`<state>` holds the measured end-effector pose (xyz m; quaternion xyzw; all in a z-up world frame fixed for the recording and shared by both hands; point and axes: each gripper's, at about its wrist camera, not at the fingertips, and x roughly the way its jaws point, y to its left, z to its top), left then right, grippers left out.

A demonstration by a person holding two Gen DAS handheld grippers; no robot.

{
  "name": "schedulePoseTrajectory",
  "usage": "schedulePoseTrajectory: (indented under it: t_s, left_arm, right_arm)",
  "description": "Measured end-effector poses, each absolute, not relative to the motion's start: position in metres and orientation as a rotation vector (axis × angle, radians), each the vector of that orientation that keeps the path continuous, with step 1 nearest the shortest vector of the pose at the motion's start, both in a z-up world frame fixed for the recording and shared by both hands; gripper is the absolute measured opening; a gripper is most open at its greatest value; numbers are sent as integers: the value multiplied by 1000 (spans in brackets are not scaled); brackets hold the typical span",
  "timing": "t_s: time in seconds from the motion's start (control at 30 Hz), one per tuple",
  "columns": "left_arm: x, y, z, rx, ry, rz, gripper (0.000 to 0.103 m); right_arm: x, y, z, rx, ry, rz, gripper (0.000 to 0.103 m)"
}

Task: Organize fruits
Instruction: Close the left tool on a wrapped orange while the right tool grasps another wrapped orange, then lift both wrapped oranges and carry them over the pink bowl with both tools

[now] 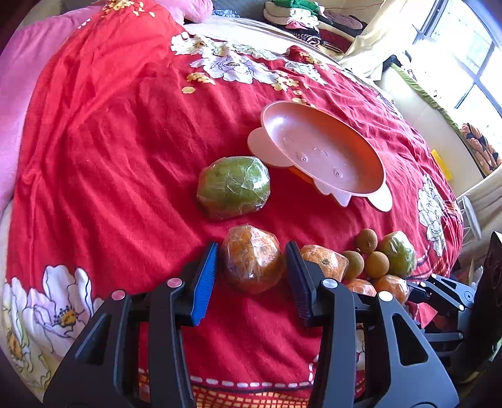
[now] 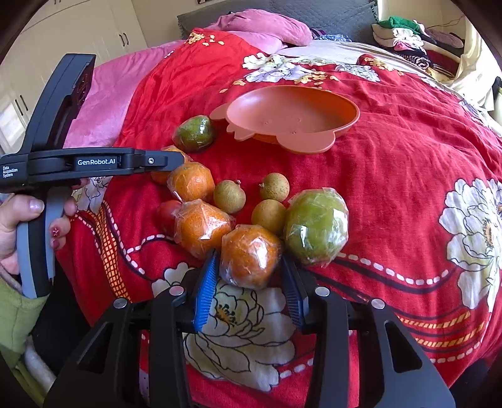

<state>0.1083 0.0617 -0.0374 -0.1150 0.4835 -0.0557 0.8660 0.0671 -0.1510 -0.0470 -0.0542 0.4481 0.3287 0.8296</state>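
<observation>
Red bedspread (image 2: pixel 392 131) with big white flowers covers the whole bed, and everything sits on it. Pink pillows (image 2: pixel 263 26) lie far behind the pink dish, and a pile of folded clothes (image 2: pixel 411 34) sits far behind it to the right.

That pink dish (image 2: pixel 317 146) has scalloped feet and nothing in it. All the fruits lie in front of it, wrapped in clear film or bare.

Just in front of the dish's left end lies a green fruit (image 1: pixel 233 186). A bigger-looking green fruit (image 2: pixel 315 224) lies further forward from the dish, on the right of the heap.

Both tools tilt down toward the bed. The left gripper (image 1: pixel 251 270), held in a hand (image 2: pixel 18 226) with painted nails, has its blue pads on both sides of a wrapped orange (image 1: pixel 252 262), closed in against its film. The right gripper (image 2: pixel 249 273) does the same with another wrapped orange (image 2: pixel 249 260) at the front of the heap, nearest the camera.

Two more wrapped oranges (image 2: pixel 200 227) lie between that one and the dish, toward the left. A small red fruit (image 2: pixel 168 213) peeks out beside them.

Three little brown round fruits (image 2: pixel 229 196) sit in the middle of the heap, in front of the dish.
</observation>
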Motion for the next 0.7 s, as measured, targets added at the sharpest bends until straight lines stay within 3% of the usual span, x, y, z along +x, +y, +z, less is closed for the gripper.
schedulePoseTrajectory:
  t_s: [0.2, 0.7]
  left_arm:
    - [115, 61, -43, -241, 1024, -130, 36]
    - [106, 65, -14, -263, 971, -136, 35]
  right_arm:
    - [70, -151, -47, -112, 943, 718, 33]
    - [79, -159, -8, -68, 874, 772, 33]
